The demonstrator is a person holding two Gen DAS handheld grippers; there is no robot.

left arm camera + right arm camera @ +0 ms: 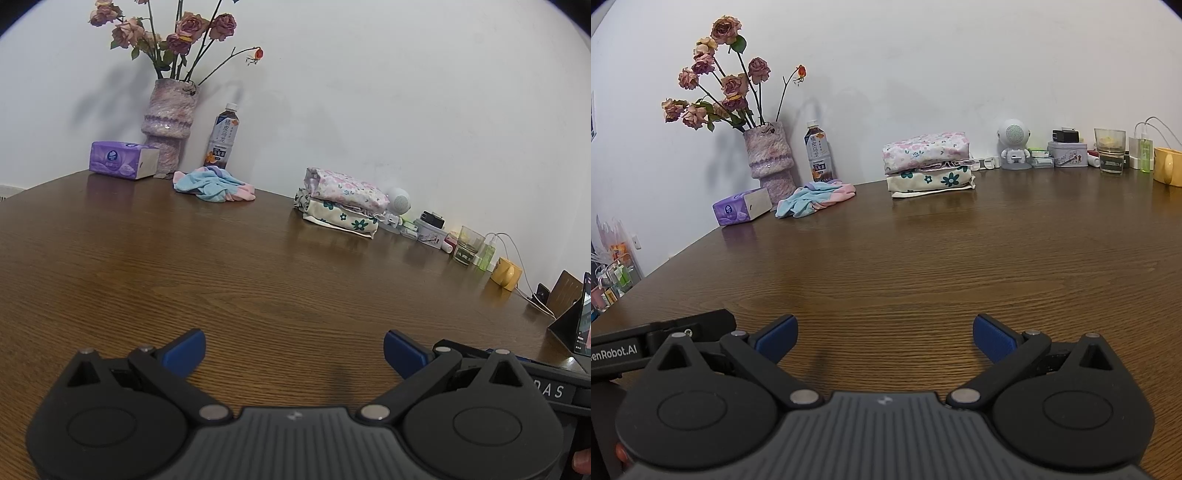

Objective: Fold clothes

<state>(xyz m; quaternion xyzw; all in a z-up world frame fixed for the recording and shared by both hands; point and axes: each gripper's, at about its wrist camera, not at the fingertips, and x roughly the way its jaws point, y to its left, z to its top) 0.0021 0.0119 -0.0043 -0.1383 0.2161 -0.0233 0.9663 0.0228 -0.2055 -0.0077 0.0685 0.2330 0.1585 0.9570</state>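
Along the far edge of the wooden bench (923, 266), against the white wall, a crumpled blue and pink garment (812, 199) lies unfolded just in front of a tea bottle (819, 157) and beside a pink and purple vase (770, 162) of dried roses (713, 77). A purple tissue box (740, 210) sits on the vase's other side. Well to the right of the crumpled garment is a neat stack of folded floral clothes (929, 164) (a pink-flowered piece on top, a green-flowered one beneath).

Further right along the wall stand a small white robot-shaped speaker (1015, 144), a little tin (1066, 154), a glass (1110, 149), a green spray bottle (1145, 155) and a yellow mug (1167, 166). In the left wrist view a dark stand holding what may be a phone or tablet (581, 325) shows at the right edge, too cut off to tell which.

The left gripper (294, 349) hovers low over bare wood near the front of the bench, its blue-padded fingers (188, 349) spread wide apart with nothing between them. The right gripper (885, 338) is beside it at much the same height, its fingers (993, 338) likewise apart and holding nothing. Both are well apart from the crumpled garment and the folded stack. Part of each gripper's black body shows in the other's view.
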